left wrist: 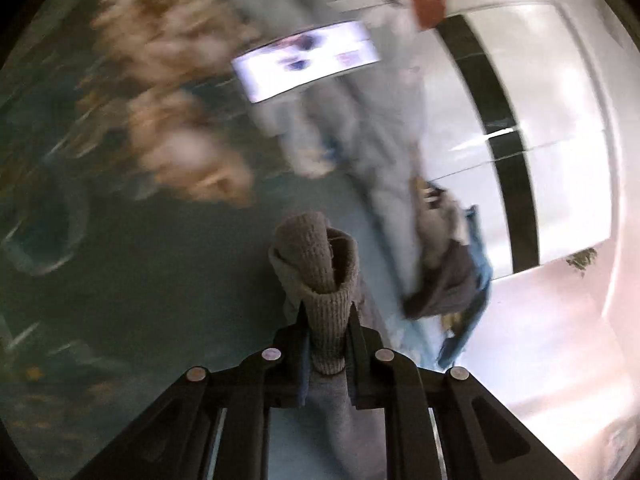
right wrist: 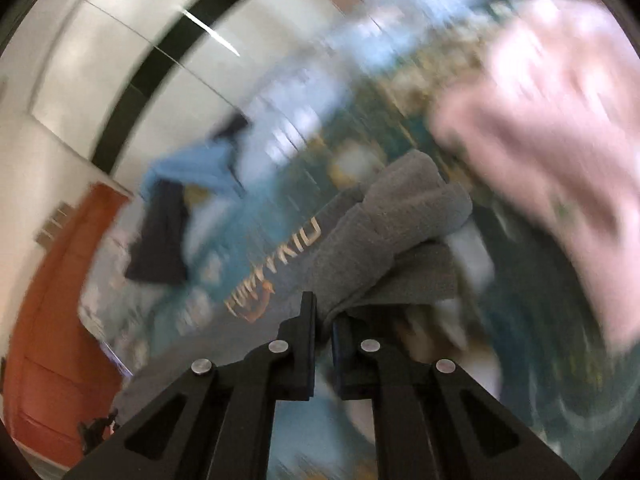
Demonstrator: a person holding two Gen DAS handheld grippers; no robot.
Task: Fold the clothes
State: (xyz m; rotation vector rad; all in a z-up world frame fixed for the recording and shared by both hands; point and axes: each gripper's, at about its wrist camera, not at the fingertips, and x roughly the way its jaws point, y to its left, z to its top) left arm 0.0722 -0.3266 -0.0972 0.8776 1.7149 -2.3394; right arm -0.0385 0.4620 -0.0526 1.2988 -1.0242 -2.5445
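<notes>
A grey sweatshirt is held up between both grippers. In the left wrist view, its ribbed knit cuff (left wrist: 320,280) sticks up out of my left gripper (left wrist: 328,312), which is shut on it. In the right wrist view, my right gripper (right wrist: 324,316) is shut on a bunched grey fold of the sweatshirt (right wrist: 404,236); pale lettering (right wrist: 276,268) on the grey cloth runs off to the left. Both views are smeared by motion.
A teal patterned bedspread (left wrist: 120,280) lies below. Blue and grey clothes (left wrist: 448,272) are piled near its edge, with a pink garment (right wrist: 560,152) and blue clothes (right wrist: 192,172) in the right wrist view. A white wardrobe with a dark stripe (left wrist: 520,208) and an orange door (right wrist: 52,304) stand behind.
</notes>
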